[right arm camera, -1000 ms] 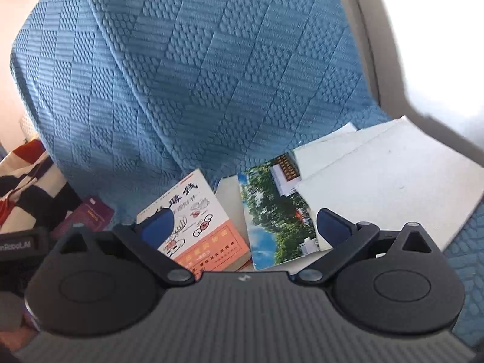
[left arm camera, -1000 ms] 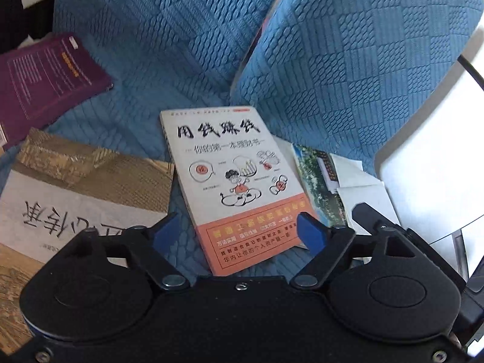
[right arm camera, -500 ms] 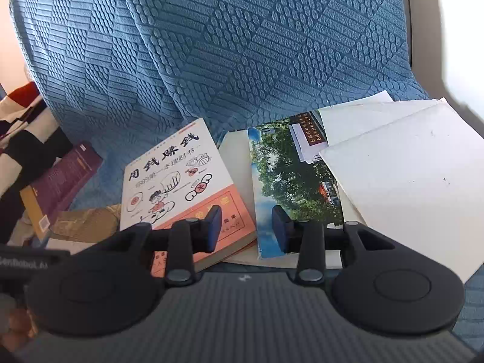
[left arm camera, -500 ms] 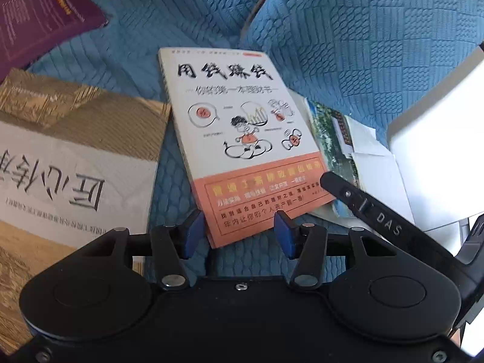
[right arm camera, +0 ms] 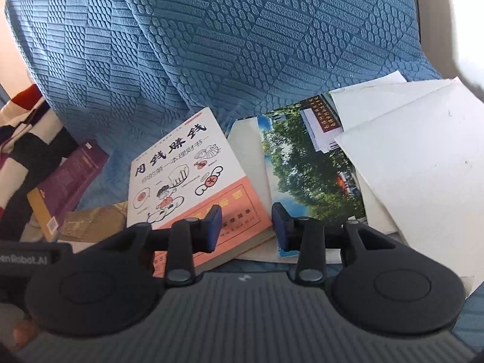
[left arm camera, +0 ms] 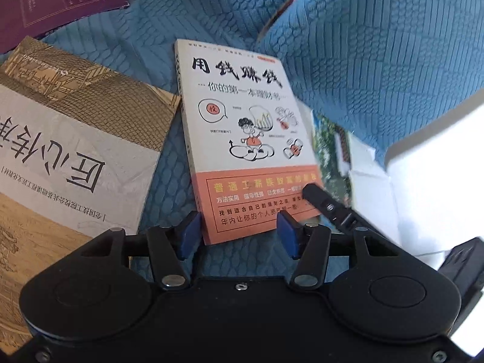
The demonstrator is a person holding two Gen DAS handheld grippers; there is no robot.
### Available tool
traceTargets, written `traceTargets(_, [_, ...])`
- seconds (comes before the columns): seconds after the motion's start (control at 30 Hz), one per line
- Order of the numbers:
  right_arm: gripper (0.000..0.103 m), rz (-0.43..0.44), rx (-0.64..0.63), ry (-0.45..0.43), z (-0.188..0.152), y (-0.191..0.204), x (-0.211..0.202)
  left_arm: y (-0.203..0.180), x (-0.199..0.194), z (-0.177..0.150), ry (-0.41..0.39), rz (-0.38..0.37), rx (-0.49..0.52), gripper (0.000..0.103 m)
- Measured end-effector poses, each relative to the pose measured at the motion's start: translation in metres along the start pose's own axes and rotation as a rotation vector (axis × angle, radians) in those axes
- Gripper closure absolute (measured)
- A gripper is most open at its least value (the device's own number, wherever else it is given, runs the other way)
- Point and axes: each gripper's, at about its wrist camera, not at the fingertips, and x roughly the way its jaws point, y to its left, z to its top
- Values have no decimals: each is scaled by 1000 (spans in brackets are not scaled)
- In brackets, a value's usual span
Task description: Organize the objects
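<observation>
Left wrist view shows our left gripper [left arm camera: 239, 231] straddling the cartoon-covered book's [left arm camera: 242, 133] near edge on the blue sofa cover [left arm camera: 378, 60], jaws having just narrowed, pads not visibly pressing, while our right gripper [right arm camera: 245, 227] stands half-open over it

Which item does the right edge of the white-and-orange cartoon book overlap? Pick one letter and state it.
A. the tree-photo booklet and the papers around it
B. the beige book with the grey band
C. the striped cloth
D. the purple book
A: in the right wrist view the white-and-orange cartoon book lies with its right edge over the papers that hold the tree-photo booklet.
</observation>
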Motion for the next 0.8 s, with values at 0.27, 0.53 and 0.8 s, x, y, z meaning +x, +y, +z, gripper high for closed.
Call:
traceTargets(0.27, [63,77,151,-4,-2,-17,-1,10,-17,13,15,-386,-196,83])
traceTargets(0.53, [66,194,374,4,-7,-46,2,-6,-20,22,-37,-240,-139,81])
traceTargets(0.8, [66,183,351,2,-6,-42,2,33,-6,7,-17,-126,-173,78])
